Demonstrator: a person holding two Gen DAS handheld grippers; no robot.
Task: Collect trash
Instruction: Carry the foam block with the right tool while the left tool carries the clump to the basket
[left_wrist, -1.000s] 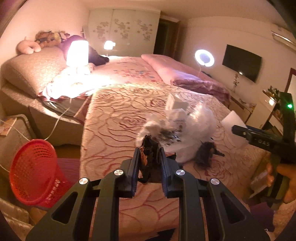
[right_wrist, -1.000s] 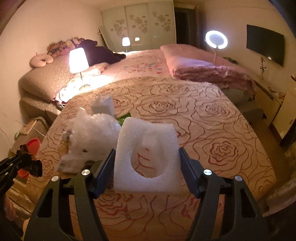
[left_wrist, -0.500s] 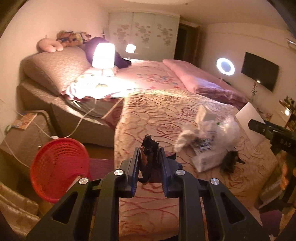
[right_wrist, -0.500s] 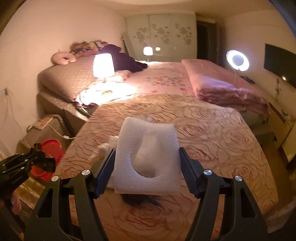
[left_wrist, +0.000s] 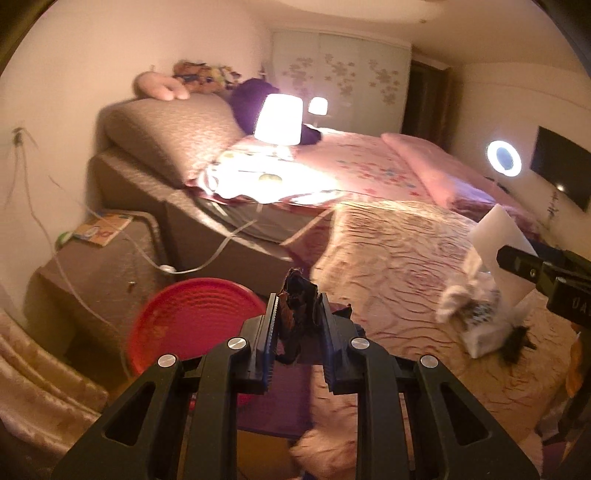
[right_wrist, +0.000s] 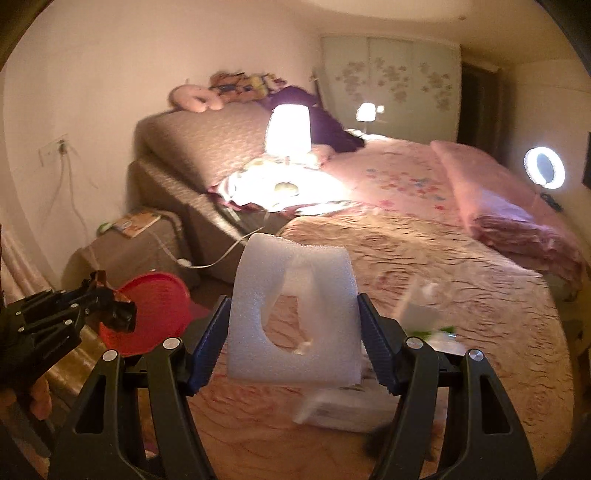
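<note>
Trash is riding in both our grippers at this moment. We are clamping a dark crumpled scrap (left_wrist: 297, 308) in the left gripper (left_wrist: 298, 325), its jaws nearly together on it, and the scrap is sticking up past the fingertips. We are pinching a white foam block (right_wrist: 293, 314) with a hole cut in it in the right gripper (right_wrist: 293, 332), the pads pressing on its two side edges. More trash is lying on the bed (left_wrist: 399, 258): a heap of clear plastic and paper (left_wrist: 476, 314) with a dark bit beside it, near the right gripper in the left view.

We are judging this to be the carry step: both loads are lifted off the bed and we are facing the red basket (left_wrist: 192, 321), which is standing on the floor between the bed and a low side table (left_wrist: 99, 266). In the right view the left gripper is hanging just at the basket's rim, while the foam is well apart from it, over the bed's edge.

Next we are likely needing to bring the scrap over the basket's mouth and part the jaws, then do the same with the foam. The foam is broad and light, so it may catch the rim or drift; lowering it well inside before letting go looks wise. A cable (left_wrist: 207, 258) is trailing close behind the basket.
</note>
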